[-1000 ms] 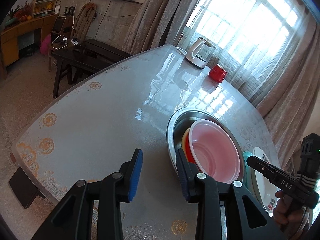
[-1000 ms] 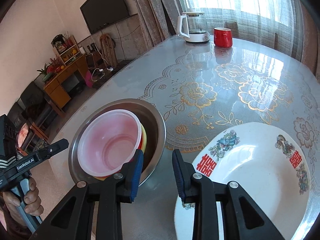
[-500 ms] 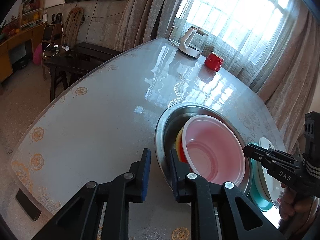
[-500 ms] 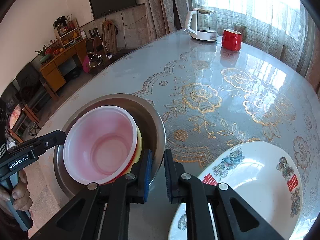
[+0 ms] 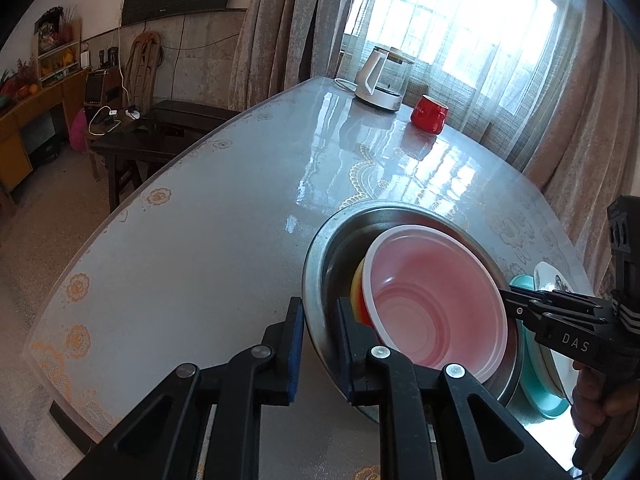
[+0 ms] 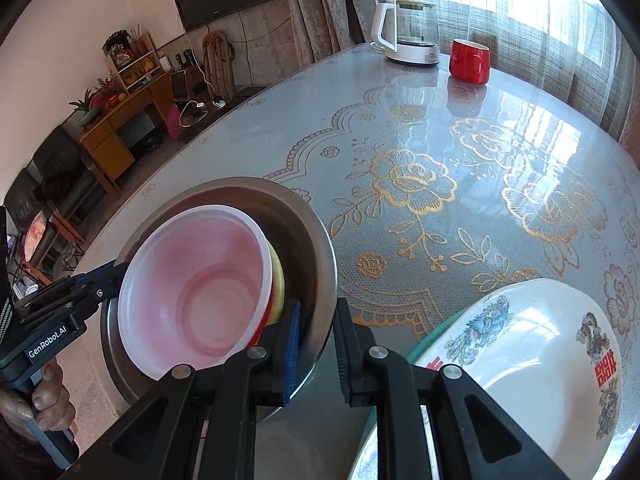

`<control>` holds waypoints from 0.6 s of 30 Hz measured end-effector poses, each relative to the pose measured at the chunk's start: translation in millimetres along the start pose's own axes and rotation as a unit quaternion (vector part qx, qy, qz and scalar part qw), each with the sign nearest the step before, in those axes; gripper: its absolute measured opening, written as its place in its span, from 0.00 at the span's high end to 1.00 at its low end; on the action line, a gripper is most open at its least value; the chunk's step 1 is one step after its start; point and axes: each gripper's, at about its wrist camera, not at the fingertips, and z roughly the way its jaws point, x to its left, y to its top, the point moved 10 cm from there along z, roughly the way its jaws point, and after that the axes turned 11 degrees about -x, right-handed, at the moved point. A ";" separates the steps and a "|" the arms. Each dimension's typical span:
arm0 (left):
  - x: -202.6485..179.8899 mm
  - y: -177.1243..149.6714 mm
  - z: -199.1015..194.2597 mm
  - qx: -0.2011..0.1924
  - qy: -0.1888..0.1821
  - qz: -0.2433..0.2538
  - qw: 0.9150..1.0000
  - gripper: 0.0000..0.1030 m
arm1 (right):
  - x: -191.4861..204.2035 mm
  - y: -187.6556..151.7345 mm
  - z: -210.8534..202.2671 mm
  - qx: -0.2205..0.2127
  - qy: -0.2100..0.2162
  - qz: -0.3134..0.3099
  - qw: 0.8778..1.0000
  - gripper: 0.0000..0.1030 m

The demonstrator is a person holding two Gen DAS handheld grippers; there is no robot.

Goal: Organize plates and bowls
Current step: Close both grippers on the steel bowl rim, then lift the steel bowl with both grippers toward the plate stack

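On the glossy, flower-patterned surface point(image 6: 420, 184) a wide steel basin point(image 5: 320, 264) is tilted up, its rim caught from two sides. At its near-left edge the left gripper point(image 5: 319, 344) straddles the rim, one blue pad point(image 5: 297, 344) outside the wall and the other inside, both closed against the metal. At the opposite edge the right gripper point(image 6: 316, 344) clamps the rim the same way, the steel wall pinched between its pads. Inside the basin a pale pink plastic bowl point(image 6: 196, 280) sits nested on a red bowl and a yellow bowl point(image 6: 278, 276), of which only slivers of rim show; the stack leans with the basin. Just beside the basin, to the right, a white plate point(image 6: 532, 360) painted with birds and red characters rests on a teal plate point(image 5: 536, 364), whose edge peeks out beneath it. Well apart, near the curtained window, stand a white kettle with a glass body point(image 6: 408, 36) and a red mug point(image 6: 469, 61).
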 end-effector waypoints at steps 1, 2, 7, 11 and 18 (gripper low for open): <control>-0.1 -0.3 0.5 0.000 0.001 0.000 1.000 0.84 | 0.2 -0.8 1.5 0.001 0.002 0.001 1.000 0.82; -0.1 -0.6 0.8 0.000 0.001 0.000 1.000 0.84 | 0.9 -2.0 2.2 0.004 0.003 0.000 1.000 0.81; -0.2 -2.0 1.6 -0.001 0.002 -0.002 1.000 0.84 | 4.2 -6.0 5.1 0.008 0.004 -0.002 1.000 0.80; -0.2 -3.0 1.0 -0.003 0.006 -0.001 1.000 0.84 | 4.9 -6.4 6.6 0.008 0.005 0.001 1.000 0.80; 0.8 -5.1 -0.2 0.001 0.009 -0.010 1.000 0.84 | 6.2 -5.8 5.5 0.002 0.003 0.003 1.000 0.81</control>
